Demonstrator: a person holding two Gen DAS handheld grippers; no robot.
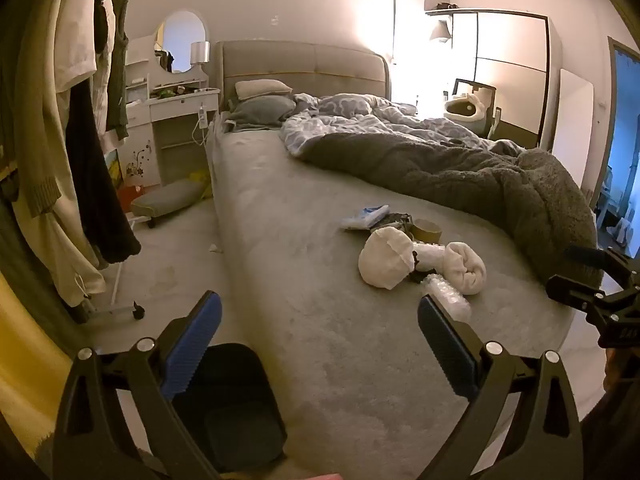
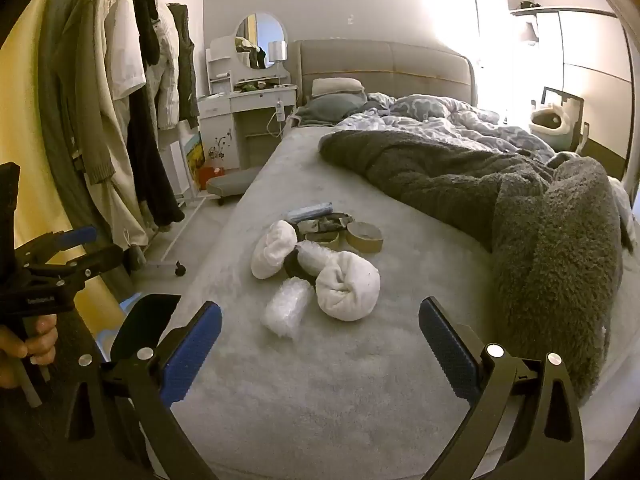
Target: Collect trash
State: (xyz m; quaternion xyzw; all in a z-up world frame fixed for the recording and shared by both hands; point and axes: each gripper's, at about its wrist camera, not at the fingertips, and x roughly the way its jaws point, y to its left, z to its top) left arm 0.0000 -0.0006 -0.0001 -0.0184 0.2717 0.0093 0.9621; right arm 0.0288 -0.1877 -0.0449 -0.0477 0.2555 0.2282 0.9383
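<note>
A pile of trash lies on the grey bed (image 2: 340, 380): two white balled-up cloths (image 2: 347, 286) (image 2: 274, 249), clear bubble wrap (image 2: 287, 307), a brown tape roll (image 2: 364, 236), crumpled wrappers (image 2: 324, 225) and a blue-white packet (image 2: 310, 211). The same pile shows in the left wrist view (image 1: 408, 258). My right gripper (image 2: 320, 334) is open and empty, just short of the pile. My left gripper (image 1: 320, 332) is open and empty, above the bed's near corner, left of the pile. A black bin (image 1: 228, 404) stands on the floor below the left gripper.
A dark fleece blanket (image 2: 520, 216) and a patterned duvet (image 2: 440, 120) cover the bed's right half. A clothes rack on wheels (image 2: 132, 120) stands left. A white dressing table (image 2: 248, 96) is at the back left, with a low grey stool (image 1: 168, 200) near it.
</note>
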